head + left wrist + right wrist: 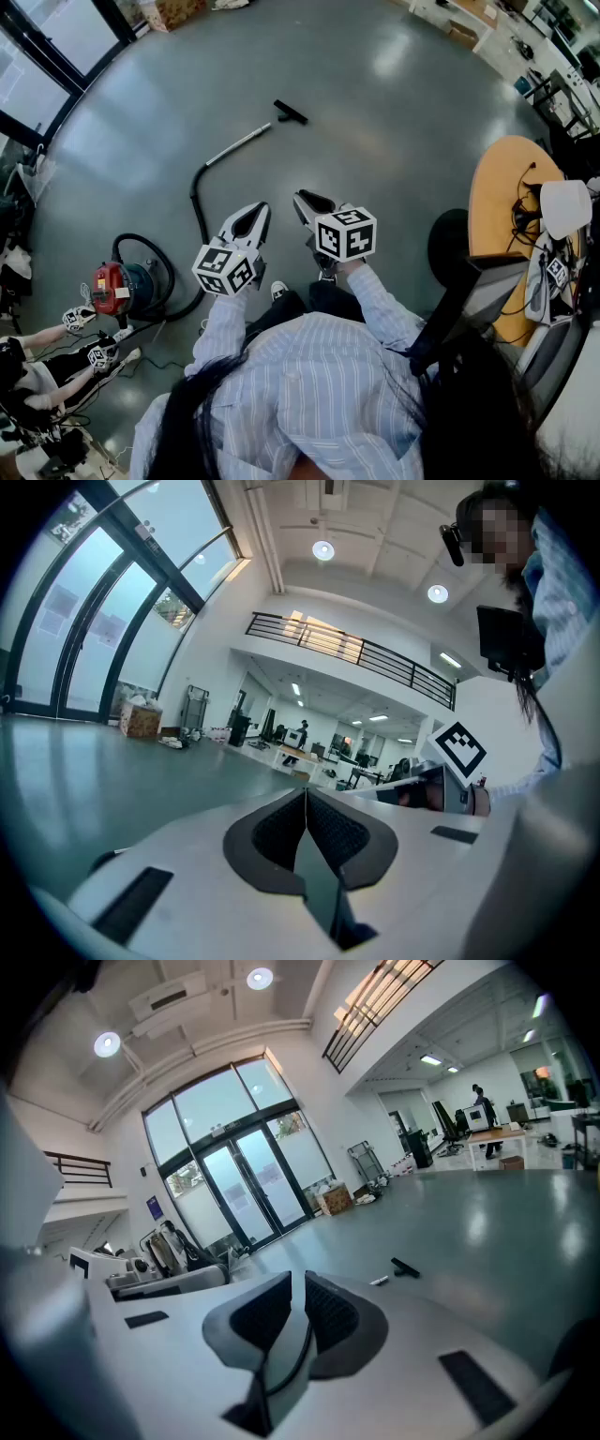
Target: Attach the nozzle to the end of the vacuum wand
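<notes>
The black nozzle (pixel 291 112) lies on the grey floor, well ahead of me. Just left of it is the tip of the silver wand (pixel 239 145), with a small gap between them. The wand's black hose (pixel 197 202) curves back to the red and blue vacuum (pixel 117 286). My left gripper (pixel 262 207) is held in the air, shut and empty, its pads meeting (pixel 306 791). My right gripper (pixel 302 197) hovers beside it, shut to a thin slit with nothing in it (pixel 292 1277). Beyond its jaws I see the nozzle (pixel 405 1267) and the wand tip (pixel 379 1281), far off.
A round wooden table (pixel 497 187) with cables stands at the right, a dark stand (pixel 459 300) close beside me. Another person (pixel 37 370) with marker cubes crouches at the lower left near the vacuum. Glass doors (pixel 239 1190) and a cardboard box (pixel 335 1199) stand farther away.
</notes>
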The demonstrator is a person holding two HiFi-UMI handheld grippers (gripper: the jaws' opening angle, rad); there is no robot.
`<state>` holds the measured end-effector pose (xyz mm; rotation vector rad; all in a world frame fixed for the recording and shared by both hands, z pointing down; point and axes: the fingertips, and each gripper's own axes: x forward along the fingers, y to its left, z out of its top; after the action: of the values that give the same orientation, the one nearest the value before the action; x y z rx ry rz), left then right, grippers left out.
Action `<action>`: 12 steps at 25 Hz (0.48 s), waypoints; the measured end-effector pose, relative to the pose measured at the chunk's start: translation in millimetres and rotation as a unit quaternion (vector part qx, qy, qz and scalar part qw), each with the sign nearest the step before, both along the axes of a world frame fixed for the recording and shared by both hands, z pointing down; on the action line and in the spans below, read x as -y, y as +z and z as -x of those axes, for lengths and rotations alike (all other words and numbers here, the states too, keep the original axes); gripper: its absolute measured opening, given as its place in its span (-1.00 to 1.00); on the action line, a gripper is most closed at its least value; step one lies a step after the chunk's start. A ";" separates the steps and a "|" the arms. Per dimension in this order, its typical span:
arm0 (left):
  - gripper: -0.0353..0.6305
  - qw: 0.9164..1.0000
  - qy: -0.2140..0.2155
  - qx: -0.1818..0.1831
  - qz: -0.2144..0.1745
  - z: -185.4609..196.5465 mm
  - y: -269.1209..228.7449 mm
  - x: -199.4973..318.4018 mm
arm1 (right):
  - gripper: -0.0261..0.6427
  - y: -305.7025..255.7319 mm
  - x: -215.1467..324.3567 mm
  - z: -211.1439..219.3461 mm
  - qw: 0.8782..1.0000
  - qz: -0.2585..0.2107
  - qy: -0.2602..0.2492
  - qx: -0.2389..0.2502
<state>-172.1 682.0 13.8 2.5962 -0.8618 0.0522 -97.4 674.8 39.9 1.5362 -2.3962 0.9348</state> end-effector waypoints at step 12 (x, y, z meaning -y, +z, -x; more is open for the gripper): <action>-0.87 0.999 -0.024 -0.023 -0.004 4.5 -8.3 0.4 | -0.78 -8.0 1.4 4.9 1.000 -0.014 0.003 -0.009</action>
<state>-176.6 681.7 5.6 2.5726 -0.9086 -0.0255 -102.3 673.4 31.9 1.5555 -2.4048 0.8884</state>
